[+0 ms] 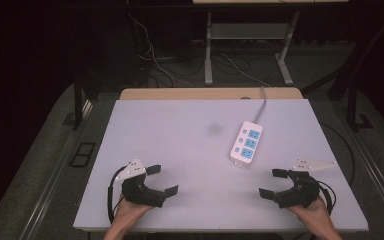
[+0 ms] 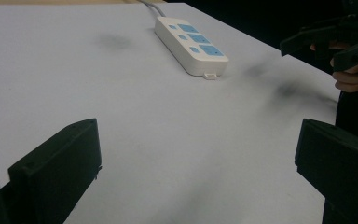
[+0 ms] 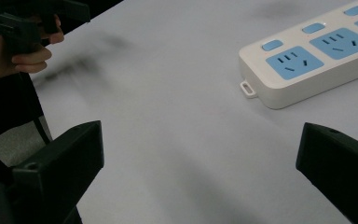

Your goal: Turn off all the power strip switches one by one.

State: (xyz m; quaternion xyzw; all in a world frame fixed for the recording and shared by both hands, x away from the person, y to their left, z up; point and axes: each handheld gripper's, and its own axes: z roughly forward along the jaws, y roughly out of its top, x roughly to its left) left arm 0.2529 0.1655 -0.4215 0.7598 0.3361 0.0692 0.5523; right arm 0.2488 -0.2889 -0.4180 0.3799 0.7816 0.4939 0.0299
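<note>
A white power strip (image 1: 247, 142) with three blue sockets lies right of the table's middle, its grey cable running off over the far edge. Near the front left, my left gripper (image 1: 162, 180) stands open with nothing between its jaws; in the left gripper view the power strip (image 2: 190, 44) lies far ahead. At the front right, my right gripper (image 1: 273, 183) is open too and holds nothing. From the right gripper view the power strip (image 3: 318, 57) is close ahead to the right, apart from the jaws.
The white table (image 1: 180, 145) has a faint dark smudge (image 1: 214, 129) near its middle. A wooden strip (image 1: 180, 93) runs along its far edge. Beyond it stand a desk frame (image 1: 208, 50) and loose cables (image 1: 155, 70) on the dark floor.
</note>
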